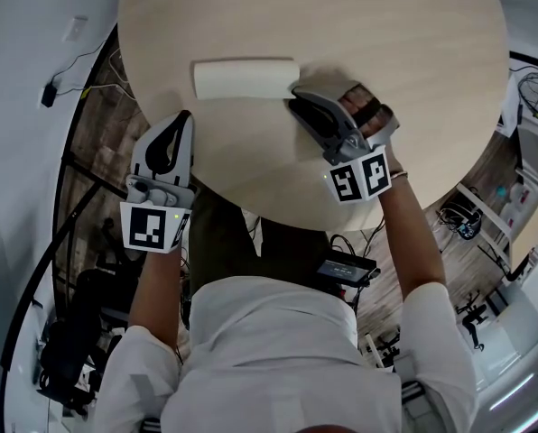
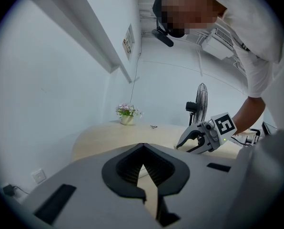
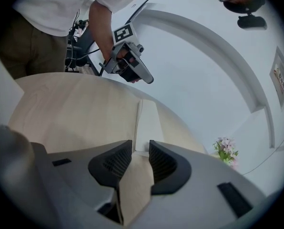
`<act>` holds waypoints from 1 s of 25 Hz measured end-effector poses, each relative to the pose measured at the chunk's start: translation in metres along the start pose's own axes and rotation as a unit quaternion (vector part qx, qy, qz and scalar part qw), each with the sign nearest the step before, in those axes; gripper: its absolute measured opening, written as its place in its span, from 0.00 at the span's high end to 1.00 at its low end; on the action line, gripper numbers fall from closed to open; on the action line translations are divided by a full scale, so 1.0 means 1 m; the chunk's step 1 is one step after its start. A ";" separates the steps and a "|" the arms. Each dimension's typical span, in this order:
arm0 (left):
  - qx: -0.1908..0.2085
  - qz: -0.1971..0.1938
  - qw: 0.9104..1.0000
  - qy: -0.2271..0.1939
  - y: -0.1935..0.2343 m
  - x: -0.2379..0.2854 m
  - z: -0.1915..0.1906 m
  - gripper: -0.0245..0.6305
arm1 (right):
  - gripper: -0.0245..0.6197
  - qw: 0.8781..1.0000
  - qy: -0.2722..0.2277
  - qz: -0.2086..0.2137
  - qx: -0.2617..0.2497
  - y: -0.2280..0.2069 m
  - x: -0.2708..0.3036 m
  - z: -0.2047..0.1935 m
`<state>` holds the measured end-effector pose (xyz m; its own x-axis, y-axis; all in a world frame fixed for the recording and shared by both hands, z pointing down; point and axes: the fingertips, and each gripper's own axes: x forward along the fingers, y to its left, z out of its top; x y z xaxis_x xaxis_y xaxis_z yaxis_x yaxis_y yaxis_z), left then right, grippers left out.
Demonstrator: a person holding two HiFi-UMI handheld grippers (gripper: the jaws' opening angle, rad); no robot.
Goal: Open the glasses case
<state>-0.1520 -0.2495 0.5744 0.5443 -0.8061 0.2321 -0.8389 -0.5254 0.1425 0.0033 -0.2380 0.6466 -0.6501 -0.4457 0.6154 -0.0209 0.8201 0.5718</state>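
Observation:
A white oblong glasses case (image 1: 245, 78) lies closed on the round, light wooden table (image 1: 404, 43). My right gripper (image 1: 296, 97) is at the case's right end. In the right gripper view the near end of the case (image 3: 144, 128) sits between the gripper's (image 3: 141, 147) two black pads, which lie against its sides. My left gripper (image 1: 186, 117) hovers at the table's left front edge, apart from the case, with its tips together and nothing in them. In the left gripper view its pads (image 2: 142, 149) meet at the tip, and the case is hidden.
A small pot of flowers (image 2: 127, 113) stands at the table's far side, with a tiny dark object (image 2: 153, 126) near it. A standing fan (image 2: 197, 104) is beyond the table. Cables and equipment lie on the floor around it.

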 end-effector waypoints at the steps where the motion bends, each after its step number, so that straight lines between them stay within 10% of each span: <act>1: -0.001 -0.001 1.000 0.000 -0.001 0.001 -0.001 0.94 | 0.78 1.000 0.000 -0.002 -0.002 0.000 0.000 0.000; 25: -0.002 -0.003 1.000 0.002 0.008 0.004 0.023 0.94 | 0.90 0.998 -0.009 -0.014 0.060 -0.027 -0.017 0.014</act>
<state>-0.1563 -0.2627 0.5541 0.5493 -0.8019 0.2350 -0.8356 -0.5288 0.1486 0.0040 -0.2476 0.6133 -0.6616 -0.4632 0.5896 -0.1291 0.8450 0.5189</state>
